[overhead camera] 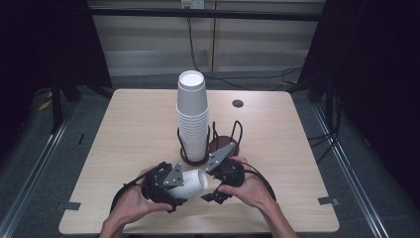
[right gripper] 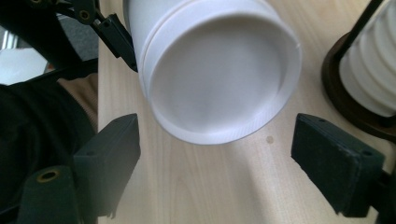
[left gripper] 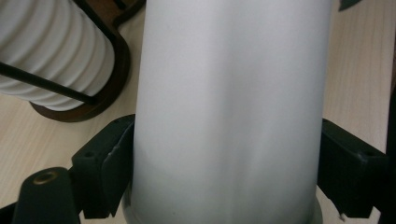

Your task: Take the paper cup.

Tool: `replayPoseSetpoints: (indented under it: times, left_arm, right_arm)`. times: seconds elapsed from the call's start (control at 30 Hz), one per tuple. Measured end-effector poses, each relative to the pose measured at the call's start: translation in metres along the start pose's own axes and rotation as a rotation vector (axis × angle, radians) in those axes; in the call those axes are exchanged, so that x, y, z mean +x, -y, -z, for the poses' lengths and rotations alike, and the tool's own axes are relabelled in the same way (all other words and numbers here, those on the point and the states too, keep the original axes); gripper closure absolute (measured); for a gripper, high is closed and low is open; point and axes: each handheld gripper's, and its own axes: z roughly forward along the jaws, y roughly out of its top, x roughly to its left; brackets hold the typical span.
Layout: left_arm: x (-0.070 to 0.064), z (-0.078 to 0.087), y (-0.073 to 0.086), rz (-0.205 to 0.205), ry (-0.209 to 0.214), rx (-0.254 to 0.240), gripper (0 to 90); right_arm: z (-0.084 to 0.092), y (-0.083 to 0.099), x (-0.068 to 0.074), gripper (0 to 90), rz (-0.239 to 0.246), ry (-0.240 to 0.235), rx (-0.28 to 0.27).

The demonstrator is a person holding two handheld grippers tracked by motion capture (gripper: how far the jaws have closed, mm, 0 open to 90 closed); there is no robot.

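Note:
A white paper cup (overhead camera: 192, 184) lies on its side above the table's near edge, with my left gripper (overhead camera: 179, 187) shut on it. In the left gripper view the cup's wall (left gripper: 229, 107) stands between the two black pads (left gripper: 109, 165), which press on both sides. The cup's recessed base (right gripper: 217, 74) faces my right gripper (right gripper: 215, 172), whose jaws stand wide apart just short of it, holding nothing. In the high view the right gripper (overhead camera: 211, 187) sits just right of the cup's end.
A tall stack of upturned white cups (overhead camera: 192, 116) stands in a black wire holder on a dark round base (overhead camera: 194, 159), just behind the grippers. A second wire holder (overhead camera: 227, 141) stands beside it. A small black disc (overhead camera: 237, 103) lies on the wooden table (overhead camera: 133, 124).

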Motion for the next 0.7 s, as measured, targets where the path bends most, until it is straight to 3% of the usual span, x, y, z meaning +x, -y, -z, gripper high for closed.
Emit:
replayPoseSetpoints:
  times: [0.37,0.4,0.5,0.63,0.7]
  left_arm:
    - [-0.002,-0.004,-0.002,-0.023,0.005,0.031,15.2]
    - [-0.002,-0.004,-0.002,-0.023,0.008,0.034,15.2]
    - [-0.004,-0.005,-0.003,-0.028,0.009,0.045,15.2]
    - [-0.006,-0.008,-0.005,-0.031,0.012,0.043,15.1]
    - [-0.007,-0.009,-0.006,-0.028,0.024,0.045,15.1]
  right_arm:
    - [-0.01,-0.008,-0.002,16.7,0.031,-0.043,0.059]
    - [-0.01,-0.009,-0.001,16.7,0.007,-0.045,0.079]
    - [-0.012,-0.009,-0.002,16.6,0.026,-0.056,0.086]
    - [-0.014,-0.011,-0.002,16.5,0.016,-0.055,0.099]
    - [-0.016,-0.012,-0.003,16.8,0.017,-0.077,0.103]
